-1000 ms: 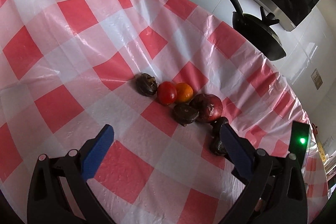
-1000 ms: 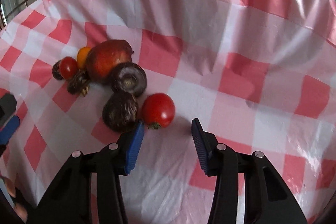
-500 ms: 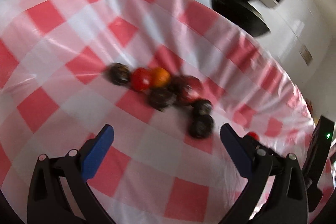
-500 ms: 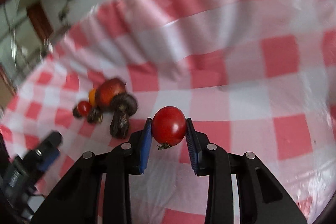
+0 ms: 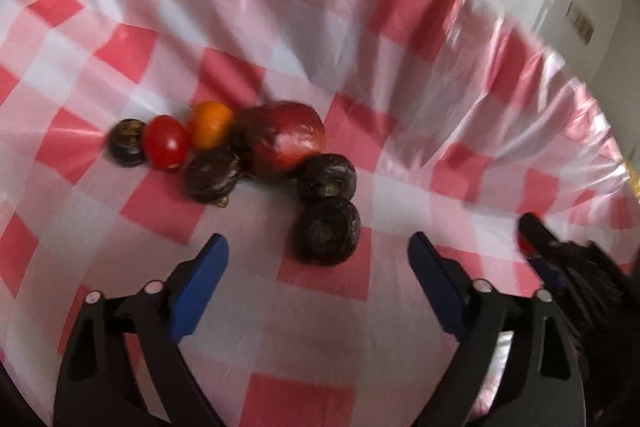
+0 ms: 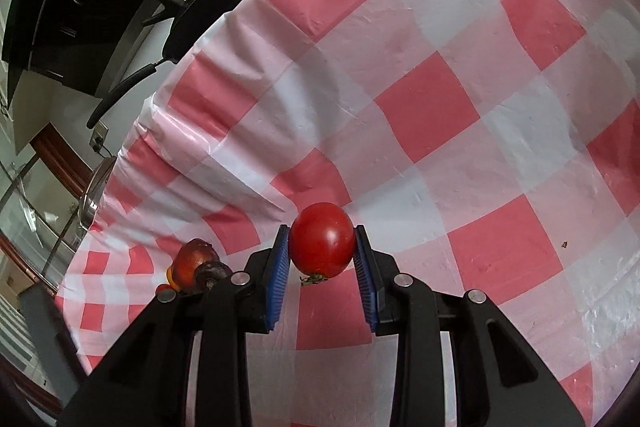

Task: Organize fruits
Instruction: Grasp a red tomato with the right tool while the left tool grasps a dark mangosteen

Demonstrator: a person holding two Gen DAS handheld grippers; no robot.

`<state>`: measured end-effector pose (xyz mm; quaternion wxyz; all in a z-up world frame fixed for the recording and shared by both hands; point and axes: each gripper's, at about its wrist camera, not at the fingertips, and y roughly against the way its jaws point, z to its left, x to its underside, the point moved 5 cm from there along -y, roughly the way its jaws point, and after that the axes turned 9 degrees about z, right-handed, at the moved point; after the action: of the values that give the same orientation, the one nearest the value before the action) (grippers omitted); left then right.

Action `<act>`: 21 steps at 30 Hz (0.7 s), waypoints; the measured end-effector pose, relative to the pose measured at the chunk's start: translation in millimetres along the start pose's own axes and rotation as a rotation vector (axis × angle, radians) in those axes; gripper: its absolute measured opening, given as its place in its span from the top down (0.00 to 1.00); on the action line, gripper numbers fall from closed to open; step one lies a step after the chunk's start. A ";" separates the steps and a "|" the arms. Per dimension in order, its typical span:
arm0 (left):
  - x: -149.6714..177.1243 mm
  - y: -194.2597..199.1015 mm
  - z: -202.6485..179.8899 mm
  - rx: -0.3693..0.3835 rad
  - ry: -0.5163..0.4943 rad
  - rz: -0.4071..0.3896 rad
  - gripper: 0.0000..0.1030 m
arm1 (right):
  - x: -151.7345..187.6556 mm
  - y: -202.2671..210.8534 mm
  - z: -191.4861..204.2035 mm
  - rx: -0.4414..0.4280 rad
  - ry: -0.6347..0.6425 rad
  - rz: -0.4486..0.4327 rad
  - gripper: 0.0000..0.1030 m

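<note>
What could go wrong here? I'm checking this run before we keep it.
The right gripper pinches the tomato only at its sides, so a hard squeeze may bruise it and a loose grip may drop it. The left gripper is closing near the nearest dark fruit, which touches its neighbour; a nudge could scatter the cluster.

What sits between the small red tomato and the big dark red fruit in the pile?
An orange fruit sits between the small red tomato and the big dark red fruit, touching both. The left wrist view shows it.
</note>
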<state>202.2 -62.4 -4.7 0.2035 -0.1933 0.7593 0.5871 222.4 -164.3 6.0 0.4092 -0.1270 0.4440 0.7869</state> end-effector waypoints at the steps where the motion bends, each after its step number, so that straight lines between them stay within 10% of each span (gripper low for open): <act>1: -2.1 -7.7 -2.3 -0.016 -0.008 0.024 0.18 | 0.0 -0.1 2.0 0.004 0.011 -0.002 0.69; 5: -7.2 -21.0 -1.2 -0.051 -0.007 0.060 0.29 | 2.8 -1.9 9.6 0.019 0.052 -0.005 0.69; 8: -5.9 -24.1 -6.7 -0.078 -0.061 0.054 0.63 | 4.2 -3.0 13.5 0.027 0.074 -0.006 0.69; 21: -0.1 44.2 -1.6 -0.072 -0.034 -0.220 0.63 | 6.0 -5.5 17.7 0.032 0.113 -0.004 0.69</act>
<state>178.6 -53.5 31.7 0.2724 -0.2726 0.7084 0.5913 225.7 -145.5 9.5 0.3870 -0.1658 0.4787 0.7704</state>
